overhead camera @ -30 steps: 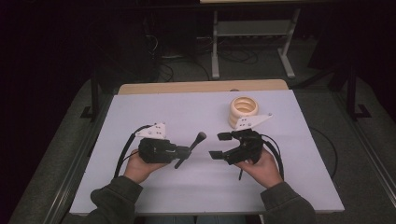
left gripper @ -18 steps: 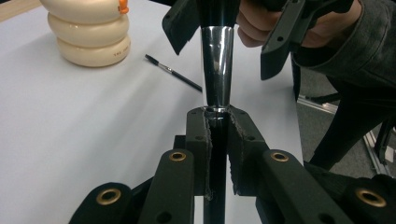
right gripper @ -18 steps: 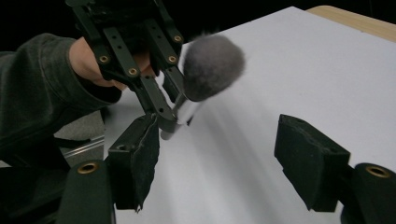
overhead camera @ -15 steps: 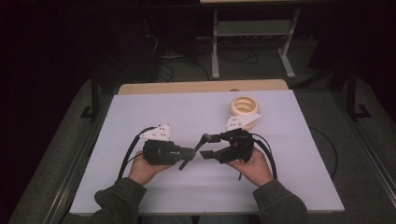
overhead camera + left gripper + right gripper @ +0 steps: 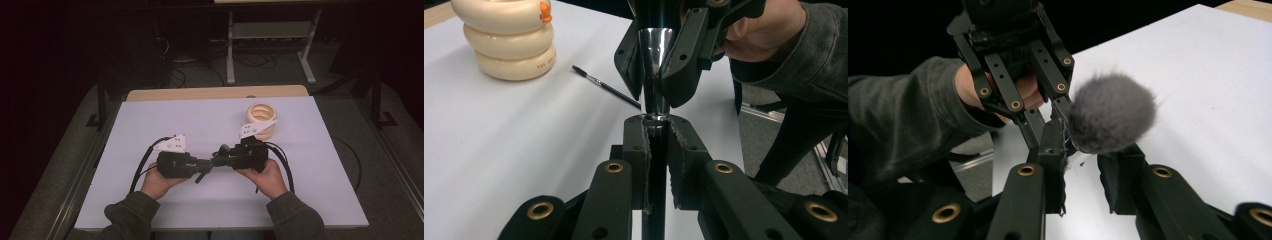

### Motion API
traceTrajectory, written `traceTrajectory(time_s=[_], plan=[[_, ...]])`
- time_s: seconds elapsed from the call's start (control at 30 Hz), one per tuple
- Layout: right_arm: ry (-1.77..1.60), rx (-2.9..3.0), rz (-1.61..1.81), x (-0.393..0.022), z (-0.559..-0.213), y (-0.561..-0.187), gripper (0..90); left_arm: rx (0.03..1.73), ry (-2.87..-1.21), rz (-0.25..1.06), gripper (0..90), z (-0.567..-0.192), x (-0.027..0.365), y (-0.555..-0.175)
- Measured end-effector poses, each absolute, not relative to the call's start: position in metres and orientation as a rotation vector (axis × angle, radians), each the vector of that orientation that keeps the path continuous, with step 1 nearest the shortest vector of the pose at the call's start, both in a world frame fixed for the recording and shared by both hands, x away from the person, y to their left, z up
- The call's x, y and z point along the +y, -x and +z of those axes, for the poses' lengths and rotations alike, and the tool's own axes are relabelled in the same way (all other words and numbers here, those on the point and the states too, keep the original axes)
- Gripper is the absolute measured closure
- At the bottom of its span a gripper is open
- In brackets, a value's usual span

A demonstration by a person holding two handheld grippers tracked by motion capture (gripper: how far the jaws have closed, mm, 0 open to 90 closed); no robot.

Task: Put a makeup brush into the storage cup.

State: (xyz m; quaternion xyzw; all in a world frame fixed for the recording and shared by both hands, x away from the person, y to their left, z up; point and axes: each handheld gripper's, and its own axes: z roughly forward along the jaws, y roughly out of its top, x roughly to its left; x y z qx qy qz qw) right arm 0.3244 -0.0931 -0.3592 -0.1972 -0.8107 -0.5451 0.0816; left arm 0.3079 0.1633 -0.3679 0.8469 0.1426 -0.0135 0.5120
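Right now it looks like a hand-over in mid-air, low over the white table (image 5: 150, 120). The makeup brush (image 5: 212, 162) hangs between the two grippers, in front of the person's chest and clear of the tabletop as far as the high view lets me judge. The left gripper (image 5: 656, 131) is clenched on the dark handle, pads tight either side of it. The right gripper (image 5: 653, 82) faces it from the other end; its jaws have just been closing, and they now straddle the shiny metal ferrule (image 5: 655, 45). Whether the pads already press on that metal I cannot tell; a sliver of gap seems to remain on one side.

As for direction: the brush lies roughly level, long axis running left to right across the table, handle end in the left gripper and the fluffy grey head (image 5: 1112, 119) pointing to the person's right, sitting over the right gripper's own jaws.

My read is that the next move calls for the right gripper to finish its squeeze on the ferrule before the left lets go, with both hands kept steady, or the brush could tip and drop.

Off to the side, a cream stack of rings (image 5: 262, 120) stands near the far right of the table, and a thin paintbrush (image 5: 605, 86) lies flat near it.
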Motion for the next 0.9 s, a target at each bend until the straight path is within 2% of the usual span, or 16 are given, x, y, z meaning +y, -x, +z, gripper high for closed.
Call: traceTrajectory(time_s=[0.27, 0.47, 0.9], plan=[[0.591, -2.375, -1.605, -0.094, -0.360, -0.327, 75.7, 0.336, -2.064, -0.012, 78.2, -0.368, 0.161, -0.306], [0.583, -2.437, -1.566, -0.095, -0.358, -0.326, 75.8, 0.360, -2.109, 0.037, 68.9, -0.369, 0.162, -0.300], [0.647, -2.520, -1.501, -0.113, -0.354, -0.331, 75.8, 0.432, -2.133, 0.113, 61.0, -0.374, 0.183, -0.294]])
